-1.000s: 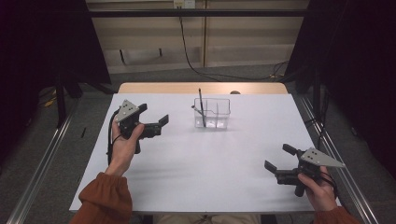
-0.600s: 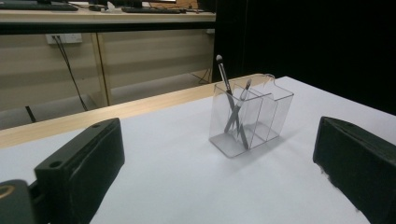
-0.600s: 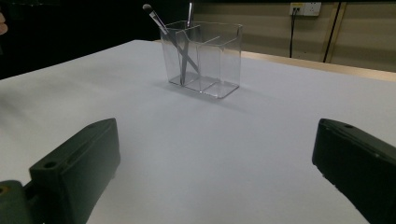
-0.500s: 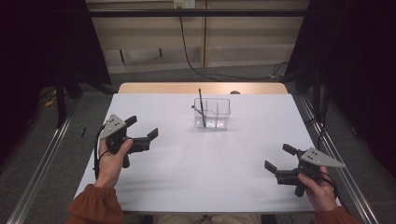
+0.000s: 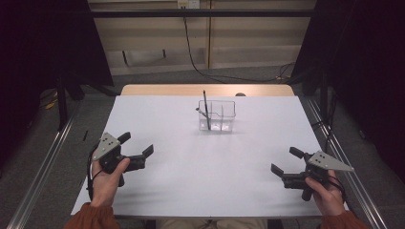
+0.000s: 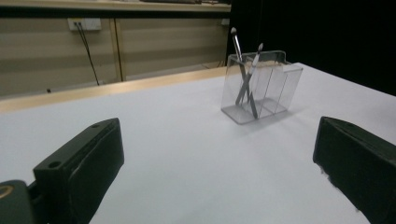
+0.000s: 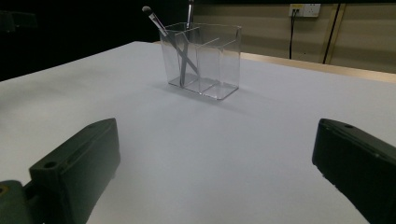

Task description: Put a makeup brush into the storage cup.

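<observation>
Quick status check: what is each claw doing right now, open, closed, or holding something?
Left claw: open, holding nothing, over the table's near-left area.
Right claw: open, holding nothing, over the near-right area.

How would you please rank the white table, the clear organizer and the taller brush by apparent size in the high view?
1. White table, by far the largest.
2. Clear organizer, a small divided box far back on it.
3. Taller brush, a thin dark stick standing in the organizer's left compartment, rising above its rim.
</observation>
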Available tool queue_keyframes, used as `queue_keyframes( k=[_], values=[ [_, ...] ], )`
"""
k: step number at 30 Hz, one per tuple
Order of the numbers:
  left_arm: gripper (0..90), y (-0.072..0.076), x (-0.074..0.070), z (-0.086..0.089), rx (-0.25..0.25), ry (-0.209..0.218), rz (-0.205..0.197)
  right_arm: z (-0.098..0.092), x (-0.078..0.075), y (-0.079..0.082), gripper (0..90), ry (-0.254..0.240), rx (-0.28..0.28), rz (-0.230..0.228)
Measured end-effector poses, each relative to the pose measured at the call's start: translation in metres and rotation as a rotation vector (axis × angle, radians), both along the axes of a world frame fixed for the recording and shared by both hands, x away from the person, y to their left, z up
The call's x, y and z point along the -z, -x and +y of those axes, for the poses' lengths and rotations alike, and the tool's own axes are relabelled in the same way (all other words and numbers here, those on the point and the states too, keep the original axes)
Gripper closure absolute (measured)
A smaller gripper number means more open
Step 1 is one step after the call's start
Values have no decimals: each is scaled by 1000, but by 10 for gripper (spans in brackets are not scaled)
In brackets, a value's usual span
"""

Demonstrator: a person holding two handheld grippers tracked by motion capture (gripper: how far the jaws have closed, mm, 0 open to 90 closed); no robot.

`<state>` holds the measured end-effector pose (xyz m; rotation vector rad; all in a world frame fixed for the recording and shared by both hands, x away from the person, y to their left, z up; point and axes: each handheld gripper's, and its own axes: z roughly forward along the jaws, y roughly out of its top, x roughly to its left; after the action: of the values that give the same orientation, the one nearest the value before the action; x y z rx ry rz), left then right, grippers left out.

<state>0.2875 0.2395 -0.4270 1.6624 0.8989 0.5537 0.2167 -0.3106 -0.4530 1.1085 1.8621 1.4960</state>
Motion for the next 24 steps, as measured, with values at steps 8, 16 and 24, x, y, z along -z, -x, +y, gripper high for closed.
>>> queue_keyframes(
  k=[8, 16, 24],
  values=[
    [20, 15, 6, 17, -6, -15, -18, 1, 0, -1, 5, -2, -1, 1],
    [21, 23, 14, 27, -34, -7, -25, 0, 0, -2, 6, 5, -4, -7],
    [21, 36, 17, 24, -22, -15, -35, 0, 0, -1, 0, 3, 10, -14]
  ],
)
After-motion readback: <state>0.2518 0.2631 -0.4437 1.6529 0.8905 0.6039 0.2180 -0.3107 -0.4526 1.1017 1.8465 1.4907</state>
